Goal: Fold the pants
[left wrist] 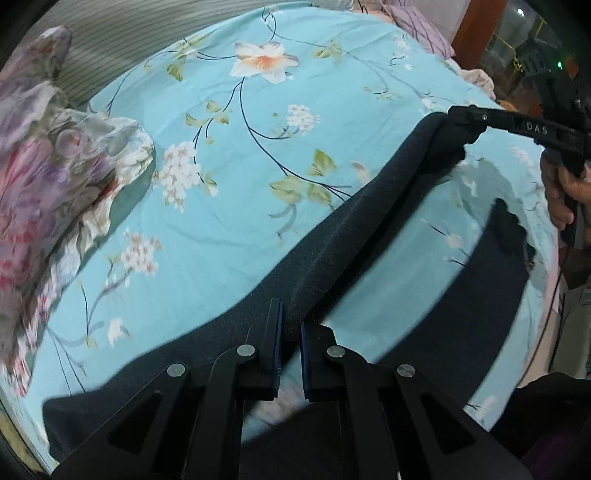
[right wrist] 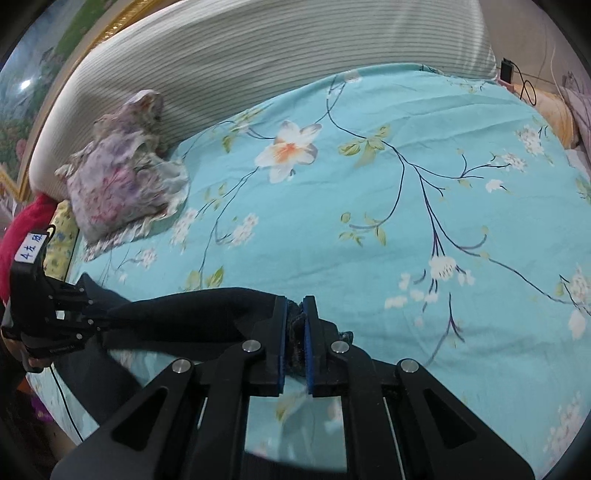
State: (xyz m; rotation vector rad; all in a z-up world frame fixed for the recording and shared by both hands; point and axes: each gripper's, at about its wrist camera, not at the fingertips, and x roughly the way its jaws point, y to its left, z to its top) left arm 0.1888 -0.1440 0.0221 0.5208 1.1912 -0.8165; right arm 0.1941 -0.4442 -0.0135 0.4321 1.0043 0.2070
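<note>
Dark navy pants (left wrist: 332, 236) hang stretched in the air above a turquoise flowered bed sheet (left wrist: 221, 184). My left gripper (left wrist: 291, 325) is shut on one end of the pants. My right gripper (right wrist: 295, 328) is shut on the other end, a bunched edge of the pants (right wrist: 207, 306). In the left wrist view the right gripper (left wrist: 465, 122) shows at the upper right, pinching the cloth. In the right wrist view the left gripper (right wrist: 88, 310) shows at the far left, holding the cloth. Loose dark cloth droops below the taut span.
A flowered pillow (left wrist: 48, 166) lies at the left of the bed, also in the right wrist view (right wrist: 122, 184). A striped headboard cushion (right wrist: 258, 59) runs along the back. A purple pillow (left wrist: 421, 29) and a cable (right wrist: 524, 85) lie at the far right.
</note>
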